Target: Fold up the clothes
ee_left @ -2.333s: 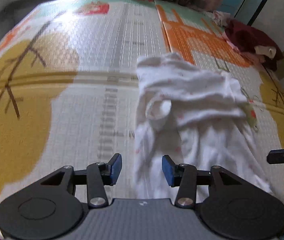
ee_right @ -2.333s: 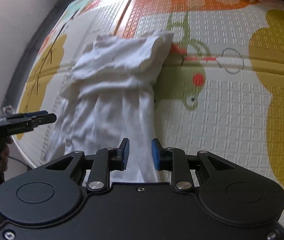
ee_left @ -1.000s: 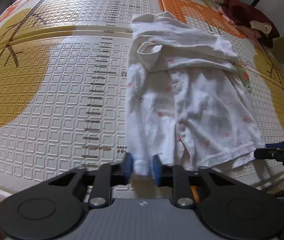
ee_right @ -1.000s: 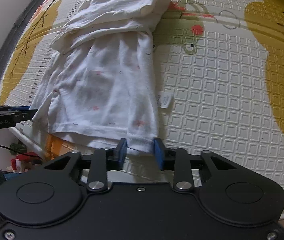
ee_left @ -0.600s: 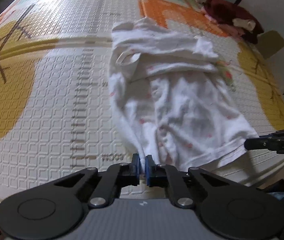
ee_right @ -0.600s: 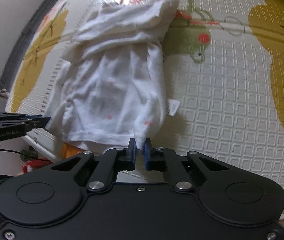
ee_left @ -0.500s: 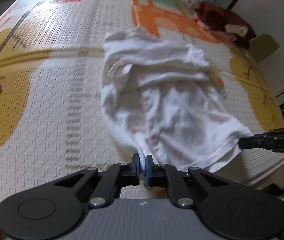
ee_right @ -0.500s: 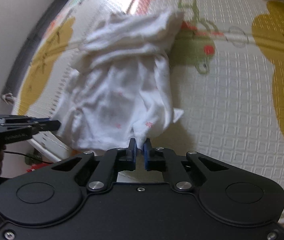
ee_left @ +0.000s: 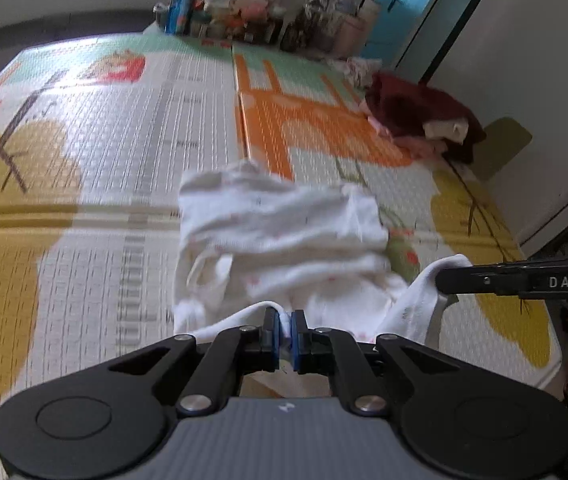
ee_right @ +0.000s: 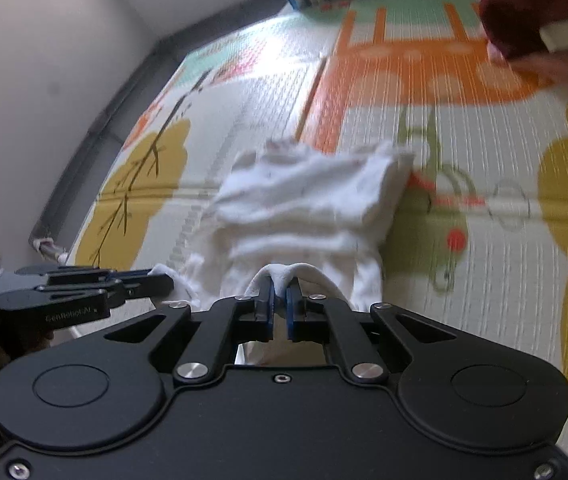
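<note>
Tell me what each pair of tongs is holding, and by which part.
Both hold the white garment: left tongs and right tongs are each shut on a corner of its near hem, lifted off the mat.

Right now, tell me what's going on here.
A person is folding a small white garment on a patterned play mat, with a gripper in each hand. The left gripper and the right gripper are each shut on a near corner of the hem, lifted off the mat, while the far part of the garment lies bunched on it. A dark red pile of clothes sits at the mat's far side.
</note>
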`<move>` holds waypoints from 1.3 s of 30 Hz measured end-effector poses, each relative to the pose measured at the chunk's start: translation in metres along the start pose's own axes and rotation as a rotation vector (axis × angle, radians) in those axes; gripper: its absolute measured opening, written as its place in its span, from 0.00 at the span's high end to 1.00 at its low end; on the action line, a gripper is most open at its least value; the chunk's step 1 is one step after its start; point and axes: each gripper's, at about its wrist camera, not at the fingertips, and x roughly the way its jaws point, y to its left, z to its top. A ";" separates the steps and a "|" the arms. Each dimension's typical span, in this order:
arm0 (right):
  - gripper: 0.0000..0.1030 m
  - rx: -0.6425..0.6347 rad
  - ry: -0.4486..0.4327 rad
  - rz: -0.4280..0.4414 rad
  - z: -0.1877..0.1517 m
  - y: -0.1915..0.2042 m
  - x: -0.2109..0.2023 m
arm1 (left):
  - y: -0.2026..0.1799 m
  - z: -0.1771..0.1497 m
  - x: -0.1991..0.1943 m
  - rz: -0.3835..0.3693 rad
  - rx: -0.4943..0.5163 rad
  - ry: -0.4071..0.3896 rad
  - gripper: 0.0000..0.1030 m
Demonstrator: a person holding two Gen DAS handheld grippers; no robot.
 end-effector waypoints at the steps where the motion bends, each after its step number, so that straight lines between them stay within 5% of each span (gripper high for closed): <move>1: 0.96 0.000 -0.013 -0.002 0.004 0.000 0.001 | 0.000 0.004 0.000 0.002 -0.001 -0.014 0.94; 14: 0.97 0.107 -0.153 -0.066 0.059 -0.019 0.015 | 0.012 0.066 0.016 0.053 -0.089 -0.168 0.94; 39: 0.90 0.377 -0.261 -0.217 0.099 -0.087 0.053 | 0.059 0.112 0.077 0.168 -0.283 -0.142 0.85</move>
